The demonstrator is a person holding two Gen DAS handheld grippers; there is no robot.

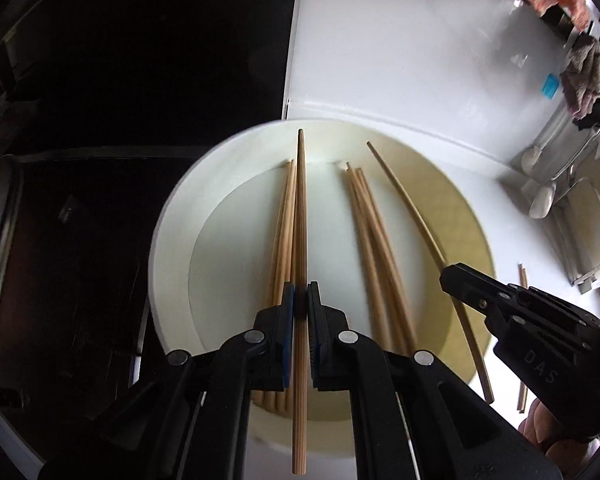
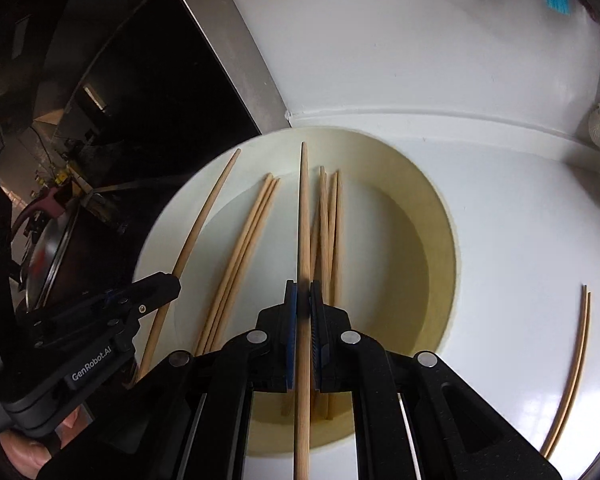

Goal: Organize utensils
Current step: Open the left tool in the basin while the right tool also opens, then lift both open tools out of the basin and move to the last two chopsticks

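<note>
A white plate (image 1: 168,248) on the white counter holds several wooden chopsticks in two bundles (image 1: 282,224) (image 1: 374,240). My left gripper (image 1: 301,300) hovers over the plate, shut on one chopstick (image 1: 300,200) that runs lengthwise between its pads. In the right wrist view my right gripper (image 2: 303,300) is likewise shut on a chopstick (image 2: 304,208) above the plate (image 2: 440,240). Each gripper shows in the other's view: the right one (image 1: 448,276) with its thin chopstick (image 1: 408,200), the left one (image 2: 170,282) with its chopstick (image 2: 204,216).
Two loose chopsticks (image 2: 576,360) lie on the counter right of the plate. A dark cooktop (image 1: 80,240) with a pan lid (image 2: 48,256) borders the plate on the left. The white wall rises just behind. White spoons (image 1: 540,200) and hanging cloths (image 1: 588,76) are far right.
</note>
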